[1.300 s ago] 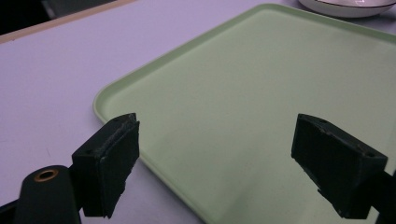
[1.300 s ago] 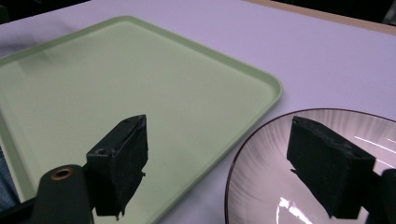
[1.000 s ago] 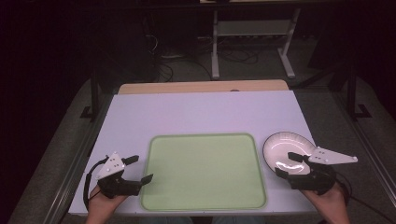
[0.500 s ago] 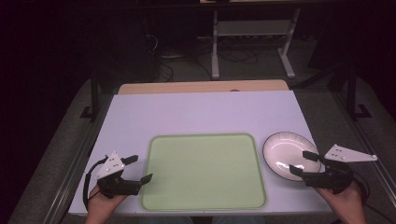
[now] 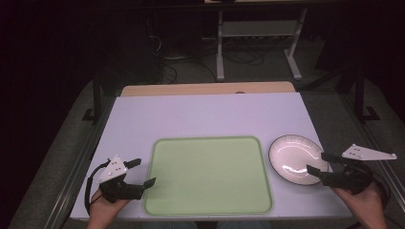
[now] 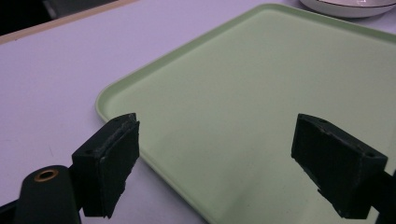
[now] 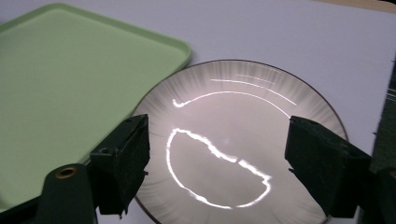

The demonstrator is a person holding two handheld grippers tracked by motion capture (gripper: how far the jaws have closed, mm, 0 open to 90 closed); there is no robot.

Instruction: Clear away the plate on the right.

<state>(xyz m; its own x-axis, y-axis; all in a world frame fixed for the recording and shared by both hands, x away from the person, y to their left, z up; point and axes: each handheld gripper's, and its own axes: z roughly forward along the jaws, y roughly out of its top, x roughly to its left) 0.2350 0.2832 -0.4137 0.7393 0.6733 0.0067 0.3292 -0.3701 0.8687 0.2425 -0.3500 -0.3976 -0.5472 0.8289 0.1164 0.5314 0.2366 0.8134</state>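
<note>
Bowl (image 5: 294,158), white with a thin dark rim, sits on the near right part of a pale table (image 5: 210,117), just beside the right edge of a green tray (image 5: 207,175). In the high view the right gripper (image 5: 321,163) hovers at the bowl's near right rim, held by a hand (image 5: 365,205) at the bottom right; its jaws are apart and hold nothing. The left gripper (image 5: 142,172) lies at the tray's near left corner, held by the other hand (image 5: 102,210), jaws likewise apart and empty. The tray lies flat in the near middle of the table, bare. Beyond the table, a dark floor with cables and a metal stand.

In the left gripper view, the left gripper (image 6: 212,154) has its two black jaws spread wide over the tray (image 6: 261,102), one near the tray's rounded corner, the other over the tray's flat surface. The bowl (image 6: 348,7) peeks in at the top right edge.

In the right gripper view, the right gripper (image 7: 217,161) has its jaws spread on either side of the bowl (image 7: 233,121), above it; whether they touch it I cannot tell. Bright reflections curve across the bowl's glossy inside. The tray (image 7: 70,88) lies at the left, its corner just beside the bowl.

No writing or brand can be read anywhere.
</note>
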